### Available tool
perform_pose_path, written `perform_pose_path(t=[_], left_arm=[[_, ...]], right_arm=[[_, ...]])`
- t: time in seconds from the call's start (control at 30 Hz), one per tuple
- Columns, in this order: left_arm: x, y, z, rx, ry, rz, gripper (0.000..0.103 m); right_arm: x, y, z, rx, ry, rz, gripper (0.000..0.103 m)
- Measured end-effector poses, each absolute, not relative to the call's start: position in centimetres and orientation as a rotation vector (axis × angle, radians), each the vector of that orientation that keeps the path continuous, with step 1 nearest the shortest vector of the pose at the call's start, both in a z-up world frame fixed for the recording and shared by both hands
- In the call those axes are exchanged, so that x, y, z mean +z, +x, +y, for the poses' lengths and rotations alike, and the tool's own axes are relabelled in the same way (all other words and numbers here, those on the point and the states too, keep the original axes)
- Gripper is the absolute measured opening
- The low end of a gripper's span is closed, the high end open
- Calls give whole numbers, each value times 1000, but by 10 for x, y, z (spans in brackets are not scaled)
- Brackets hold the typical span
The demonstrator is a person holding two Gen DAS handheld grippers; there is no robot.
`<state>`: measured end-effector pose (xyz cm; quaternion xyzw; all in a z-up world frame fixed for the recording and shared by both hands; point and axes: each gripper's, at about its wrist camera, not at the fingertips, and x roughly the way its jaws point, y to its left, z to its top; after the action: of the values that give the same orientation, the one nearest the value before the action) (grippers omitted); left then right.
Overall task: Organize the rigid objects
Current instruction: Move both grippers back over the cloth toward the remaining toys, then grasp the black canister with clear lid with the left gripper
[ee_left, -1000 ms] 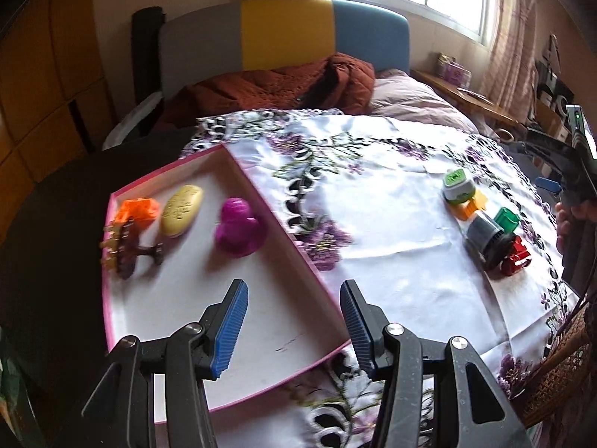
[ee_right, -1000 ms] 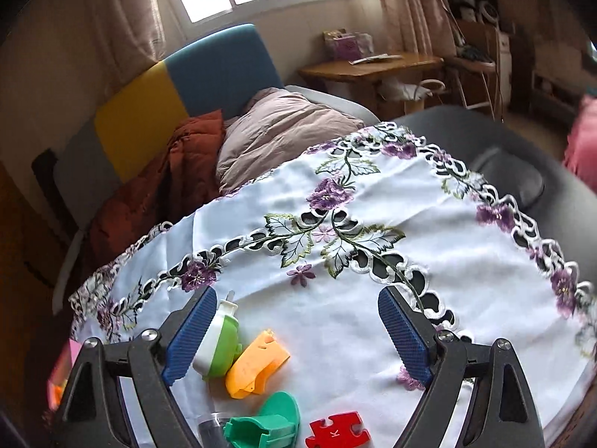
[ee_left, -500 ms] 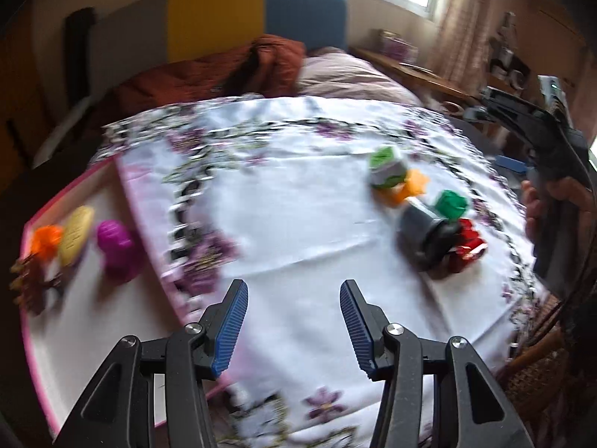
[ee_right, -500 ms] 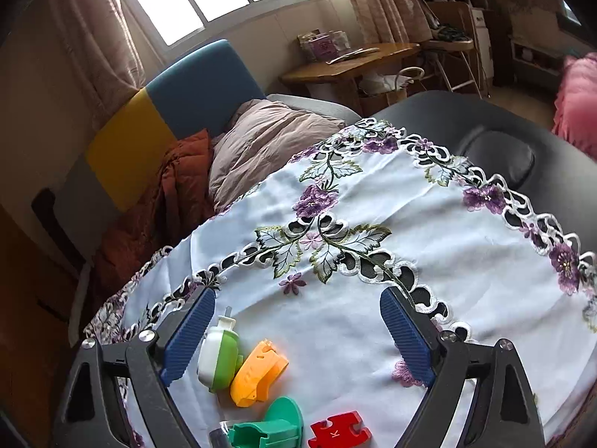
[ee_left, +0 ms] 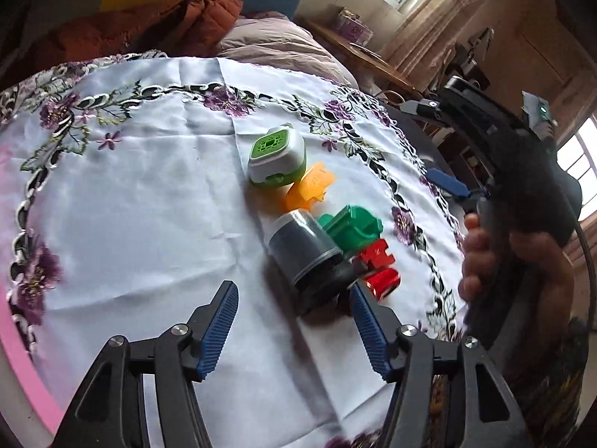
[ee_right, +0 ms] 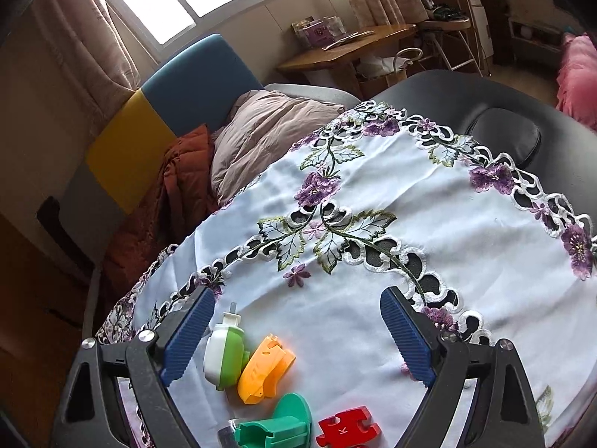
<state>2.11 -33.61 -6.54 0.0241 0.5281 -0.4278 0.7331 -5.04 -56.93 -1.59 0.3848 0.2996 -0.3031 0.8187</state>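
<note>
A cluster of toys lies on the white embroidered tablecloth [ee_left: 141, 194]: a green-and-white block [ee_left: 277, 158], an orange piece [ee_left: 310, 186], a grey-black cylinder [ee_left: 306, 252], a green piece [ee_left: 352, 228] and a red puzzle piece [ee_left: 378, 267]. My left gripper [ee_left: 293, 315] is open and empty, just in front of the cylinder. My right gripper [ee_right: 296, 332] is open and empty above the same cluster: green-and-white block [ee_right: 224, 351], orange piece [ee_right: 264, 371], green piece [ee_right: 278, 429], red puzzle piece [ee_right: 349, 429]. It also shows in the left wrist view [ee_left: 515, 171], held by a hand.
A pink tray rim [ee_left: 22, 369] shows at the lower left. Behind the table stand a colour-block sofa [ee_right: 156, 127] with a rust blanket [ee_right: 175, 194] and a pillow [ee_right: 268, 130], and a wooden desk [ee_right: 347, 52].
My left gripper has swung right, away from the pink tray, and closer to the toy cluster. My right gripper has barely moved.
</note>
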Motion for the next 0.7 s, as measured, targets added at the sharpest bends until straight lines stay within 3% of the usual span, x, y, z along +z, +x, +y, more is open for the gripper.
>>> perform_pose_path(t=[0.4, 0.5, 0.7], left_arm=[[-73, 41, -362, -925, -44, 1210, 63], [-70, 46, -359, -925, -70, 1210, 70], [-83, 61, -376, -846, -55, 1263, 68]], right_arm=[[-19, -53, -575, -638, 872, 628, 91], [-21, -53, -576, -636, 884, 630, 91], [-22, -51, -576, -629, 887, 639, 91]])
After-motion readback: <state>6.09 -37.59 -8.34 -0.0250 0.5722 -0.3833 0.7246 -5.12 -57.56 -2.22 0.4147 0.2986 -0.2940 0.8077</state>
